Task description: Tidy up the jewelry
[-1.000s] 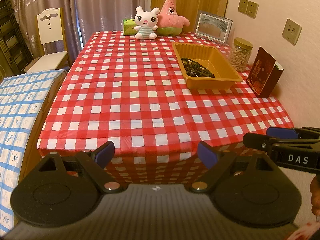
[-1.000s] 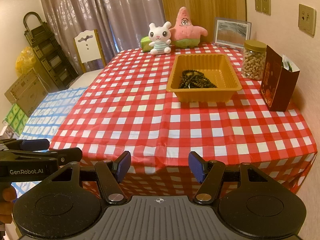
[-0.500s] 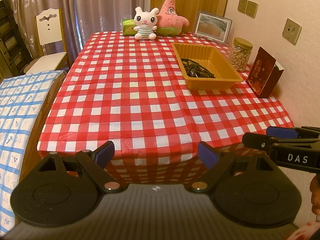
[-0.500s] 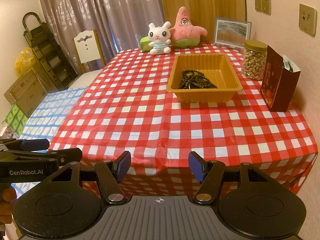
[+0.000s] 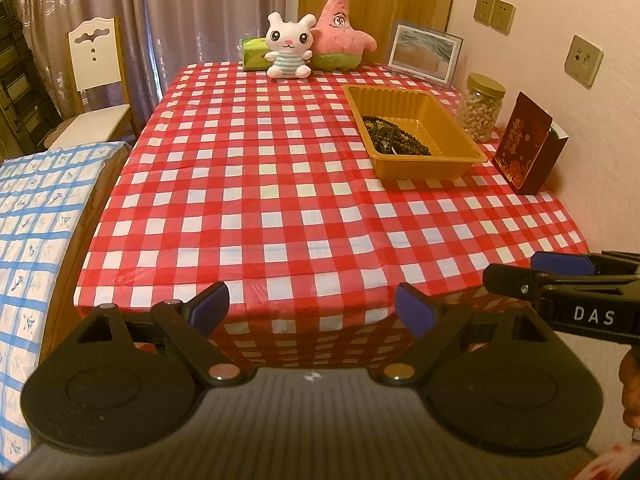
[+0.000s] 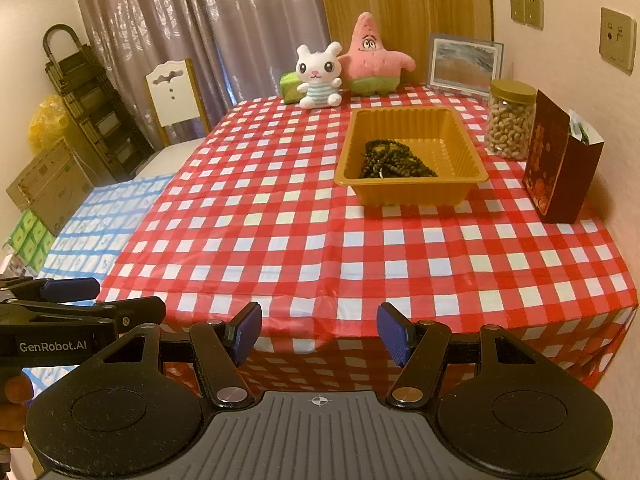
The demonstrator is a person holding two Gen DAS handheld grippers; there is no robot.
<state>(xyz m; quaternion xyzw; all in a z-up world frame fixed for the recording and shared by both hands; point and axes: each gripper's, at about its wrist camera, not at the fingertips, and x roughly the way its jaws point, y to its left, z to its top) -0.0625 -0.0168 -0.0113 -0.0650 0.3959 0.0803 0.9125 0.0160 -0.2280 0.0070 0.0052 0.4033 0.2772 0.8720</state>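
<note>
Dark beads (image 6: 394, 158) lie in a heap inside the orange tray (image 6: 472, 168) on the checked table (image 6: 304, 240). That is where jewelry should end up, so the job may be done, or these strings may be due to come out for sorting. I cannot tell which.

I hold my left gripper (image 5: 311, 312) and right gripper (image 6: 319, 333) back at the near table edge, both spread wide with nothing in them, well apart from the tray.

Beside the tray, a glass jar (image 6: 510, 120) is full of nuts. A dark red bag (image 6: 560, 168) stands near it; something pale pokes out of the top.
</note>
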